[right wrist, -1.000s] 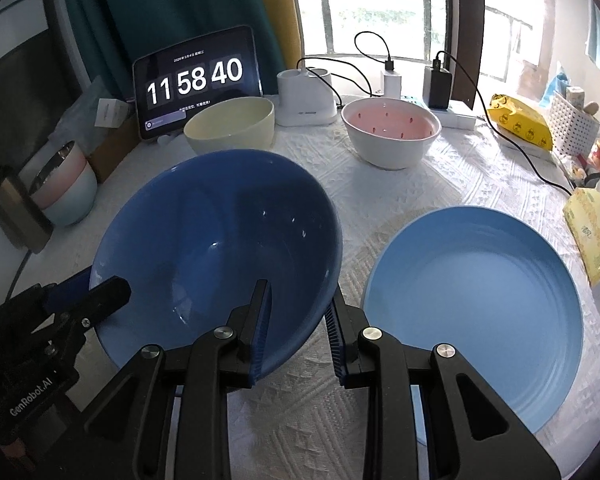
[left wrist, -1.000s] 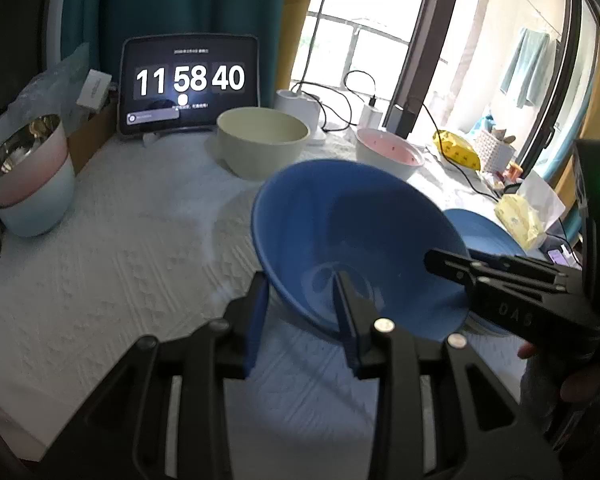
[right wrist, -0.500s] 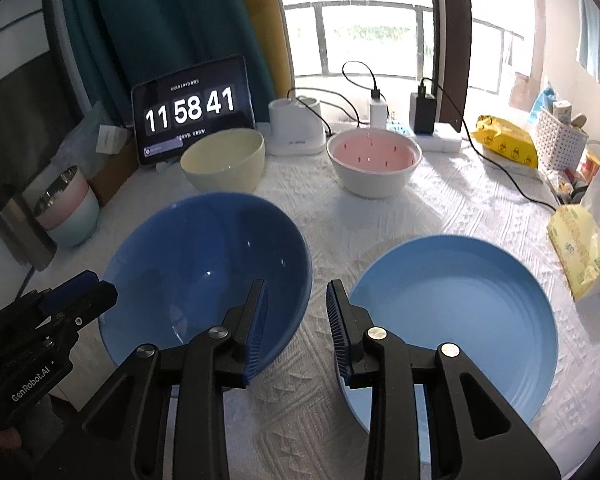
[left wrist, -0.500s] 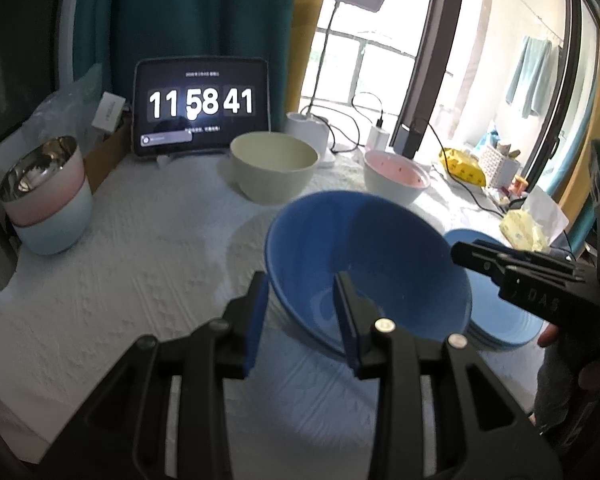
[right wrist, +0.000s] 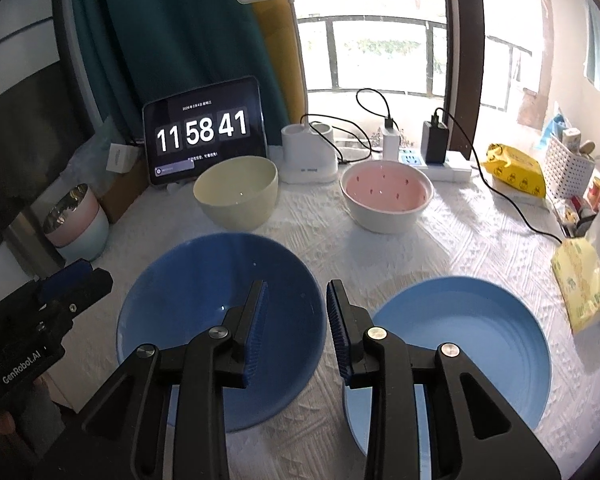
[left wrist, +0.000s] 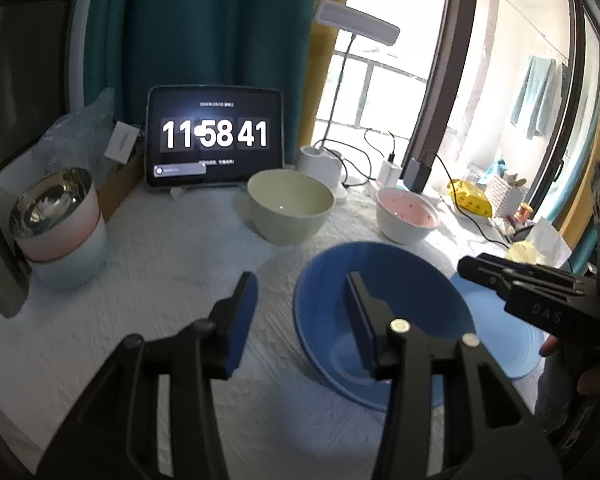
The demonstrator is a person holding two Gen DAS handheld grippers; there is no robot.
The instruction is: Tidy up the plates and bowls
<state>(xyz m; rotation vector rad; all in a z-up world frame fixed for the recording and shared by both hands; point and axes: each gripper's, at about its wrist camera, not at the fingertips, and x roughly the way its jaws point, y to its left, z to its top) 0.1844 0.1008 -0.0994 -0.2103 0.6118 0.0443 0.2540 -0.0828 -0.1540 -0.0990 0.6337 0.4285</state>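
The deep blue bowl (left wrist: 384, 316) (right wrist: 220, 320) rests flat on the white tablecloth. My left gripper (left wrist: 300, 300) hovers above its left rim; the jaws are opening and the pads touch nothing. Over the bowl's right rim my right gripper (right wrist: 296, 308) stands open, its pads also clear of the bowl. Each gripper shows in the other's view: the right gripper (left wrist: 472, 268) at the right edge, the left gripper (right wrist: 88, 276) at the left. A flat blue plate (right wrist: 480, 340) (left wrist: 512, 344) lies just right of the bowl. Farther back stand a cream bowl (left wrist: 290, 208) (right wrist: 236, 196) and a pink-lined white bowl (left wrist: 408, 216) (right wrist: 386, 196).
Stacked pink and pale blue cups (left wrist: 56, 224) (right wrist: 78, 220) sit at the left. A tablet clock (right wrist: 202, 140), a lamp base (right wrist: 308, 156), chargers with cables (right wrist: 436, 144), yellow packets (right wrist: 516, 172) and a white basket (right wrist: 568, 164) line the back and right.
Both grippers let go of the blue bowl, which went from tilted and raised to flat on the table. Both grippers rose and pulled back; the left jaws widened.
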